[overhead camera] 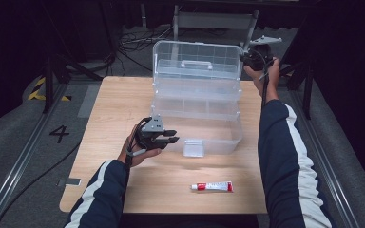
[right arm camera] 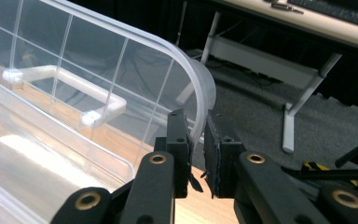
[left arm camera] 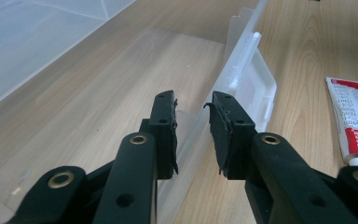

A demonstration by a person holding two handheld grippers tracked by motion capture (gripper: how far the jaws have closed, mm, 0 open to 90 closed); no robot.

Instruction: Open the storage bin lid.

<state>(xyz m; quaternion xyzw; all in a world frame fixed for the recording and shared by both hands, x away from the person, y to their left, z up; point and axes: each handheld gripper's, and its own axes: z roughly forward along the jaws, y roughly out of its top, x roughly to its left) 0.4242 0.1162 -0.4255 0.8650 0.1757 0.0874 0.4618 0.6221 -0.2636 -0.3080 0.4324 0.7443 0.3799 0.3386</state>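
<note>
A clear plastic toolbox (overhead camera: 195, 121) stands on the wooden table (overhead camera: 119, 99) with its lid (overhead camera: 197, 59) raised upright at the back. My left gripper (overhead camera: 171, 136) is at the box's front left, its jaws astride the thin front wall (left arm camera: 193, 135) and shut on it. In the left gripper view (left arm camera: 192, 100) the wall runs between the pads. My right gripper (overhead camera: 247, 58) is at the lid's upper right corner, shut on the curved lid rim (right arm camera: 200, 98); the rim passes between its jaws (right arm camera: 196, 119).
A red and white tube (overhead camera: 212, 186) lies on the table near the front edge, to the right of my left gripper (left arm camera: 352, 121). The box's front latch (overhead camera: 193, 147) hangs open (left arm camera: 254, 88). The lid carries a handle (right arm camera: 70, 88). Dark floor, cables and stands surround the table.
</note>
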